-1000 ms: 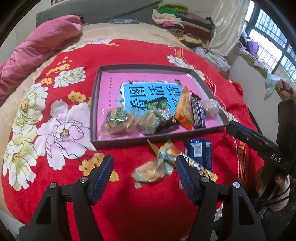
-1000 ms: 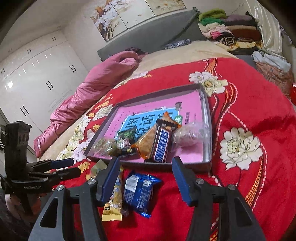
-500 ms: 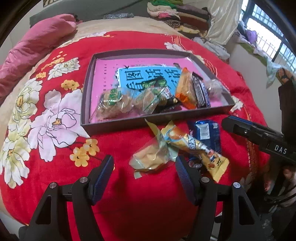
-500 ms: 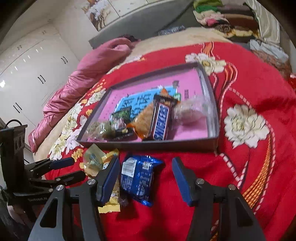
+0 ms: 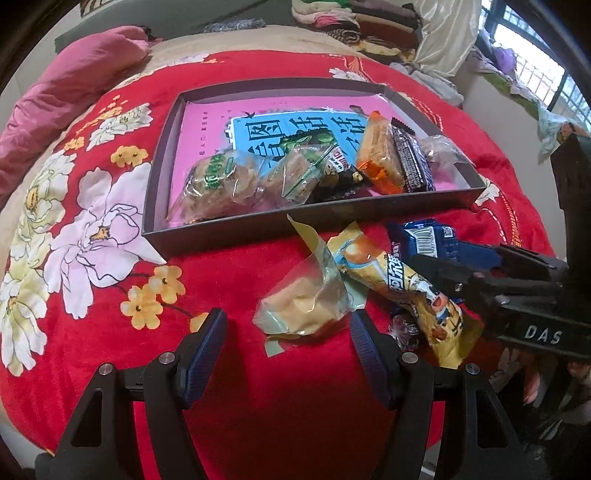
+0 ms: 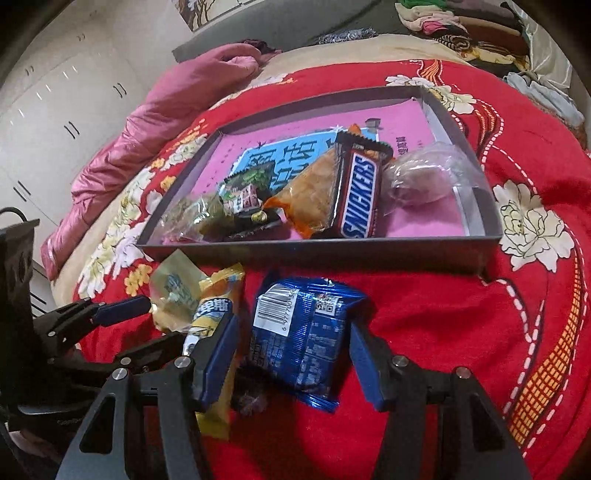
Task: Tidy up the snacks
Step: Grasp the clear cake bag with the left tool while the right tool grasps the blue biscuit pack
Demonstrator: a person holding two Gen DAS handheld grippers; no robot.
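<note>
A shallow grey box (image 5: 221, 232) (image 6: 487, 206) on the red floral blanket holds several snacks, among them a Snickers bar (image 6: 360, 195) and an orange pack (image 5: 380, 158). In front of it lie a clear-wrapped pastry (image 5: 306, 302), a yellow snack bar (image 5: 406, 280) (image 6: 212, 314) and a blue packet (image 6: 303, 336) (image 5: 424, 240). My left gripper (image 5: 288, 343) is open, its jaws either side of the pastry's near end. My right gripper (image 6: 293, 350) is open, straddling the blue packet.
The bed's front edge runs just below both grippers. A pink duvet (image 5: 66, 85) lies at the far left. Folded clothes (image 5: 369, 18) are stacked at the head. A small dark wrapped sweet (image 6: 251, 397) lies beside the blue packet.
Both grippers have moved forward and down toward the loose snacks. The left now brackets the pastry, the right brackets the blue packet. Both stay open.
</note>
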